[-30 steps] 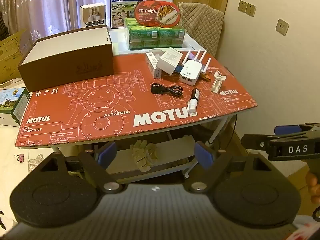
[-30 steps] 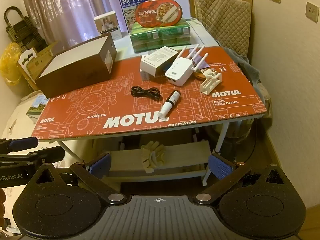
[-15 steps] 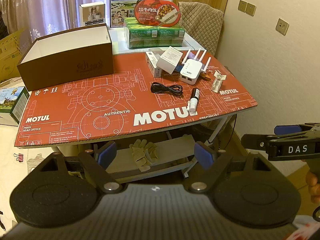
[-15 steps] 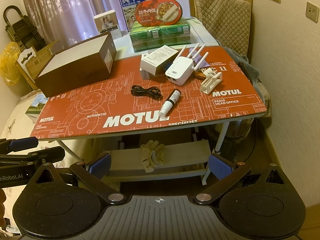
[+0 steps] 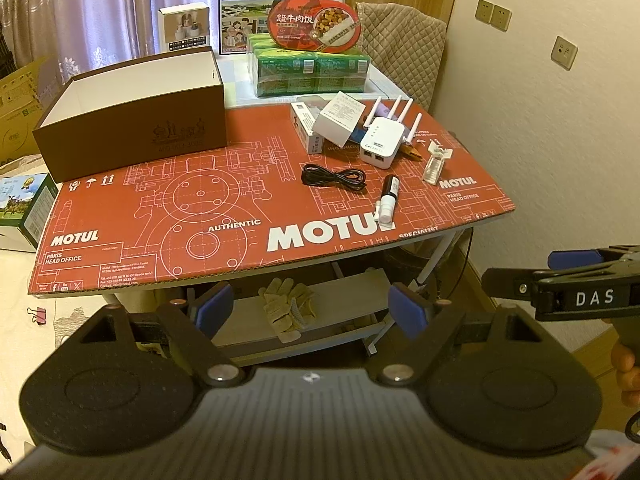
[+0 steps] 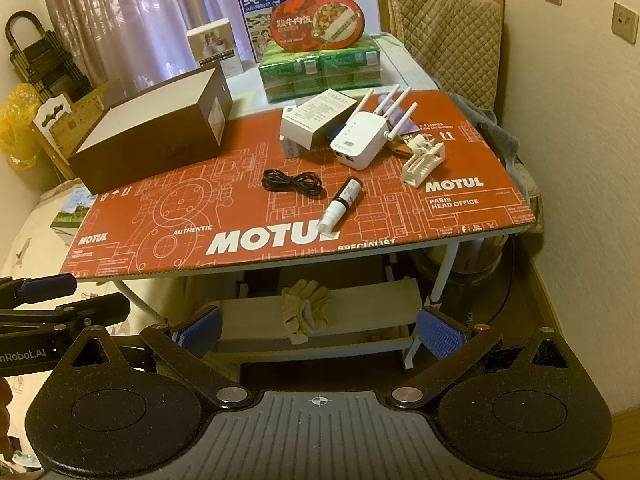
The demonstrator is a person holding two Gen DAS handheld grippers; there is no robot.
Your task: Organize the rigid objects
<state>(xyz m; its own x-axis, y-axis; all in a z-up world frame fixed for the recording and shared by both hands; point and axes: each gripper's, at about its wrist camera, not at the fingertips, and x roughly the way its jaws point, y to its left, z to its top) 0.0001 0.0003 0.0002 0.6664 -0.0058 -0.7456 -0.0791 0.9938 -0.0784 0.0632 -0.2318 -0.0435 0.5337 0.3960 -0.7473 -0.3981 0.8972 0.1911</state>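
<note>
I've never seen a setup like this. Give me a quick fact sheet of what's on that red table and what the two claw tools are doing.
surface: red MOTUL mat on a table
container: open brown box, far left
loose items: white router, black cable, small spray bottle, white boxes, white plastic clip
below table: gloves on a shelf
left gripper: open, empty, short of the table
right gripper: open, empty, short of the table

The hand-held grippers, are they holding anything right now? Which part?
Nothing is held. The left hand-held gripper and the right hand-held gripper are both open and empty, in front of the table, away from the things on it.
</note>
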